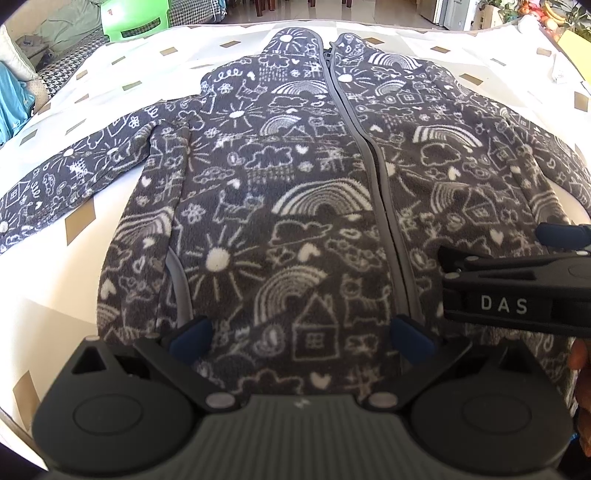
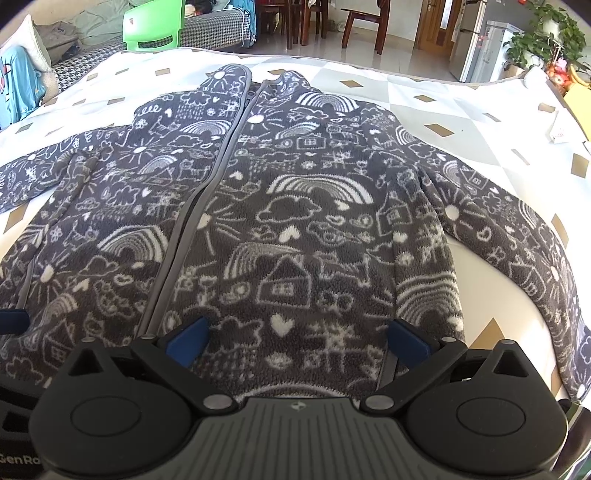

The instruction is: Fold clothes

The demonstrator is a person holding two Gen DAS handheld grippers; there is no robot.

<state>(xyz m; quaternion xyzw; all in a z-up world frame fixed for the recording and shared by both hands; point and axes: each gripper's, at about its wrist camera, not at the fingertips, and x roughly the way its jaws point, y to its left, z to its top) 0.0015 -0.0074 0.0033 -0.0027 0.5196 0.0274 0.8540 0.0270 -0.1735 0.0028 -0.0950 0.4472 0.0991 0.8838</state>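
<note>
A dark grey fleece jacket (image 1: 295,192) with white doodle prints lies flat and front up on the table, zipped, collar pointing away from me. Its left sleeve (image 1: 74,173) stretches out to the left, and its right sleeve (image 2: 535,251) runs down the right side. My left gripper (image 1: 301,338) hovers open over the hem, left of the zip (image 1: 373,166). My right gripper (image 2: 298,339) is open over the hem's right half. Nothing is held between either pair of blue fingertips (image 2: 188,339). The right gripper's black housing (image 1: 517,291) shows at the right of the left wrist view.
A white tablecloth (image 2: 424,110) with tan and grey diamonds covers the table. A paper slip (image 2: 559,133) lies near its right edge. Beyond the far edge stand a green plastic chair (image 2: 155,29), a houndstooth sofa (image 2: 210,33), wooden chairs (image 2: 365,22), a fridge (image 2: 487,48) and a plant (image 2: 546,33).
</note>
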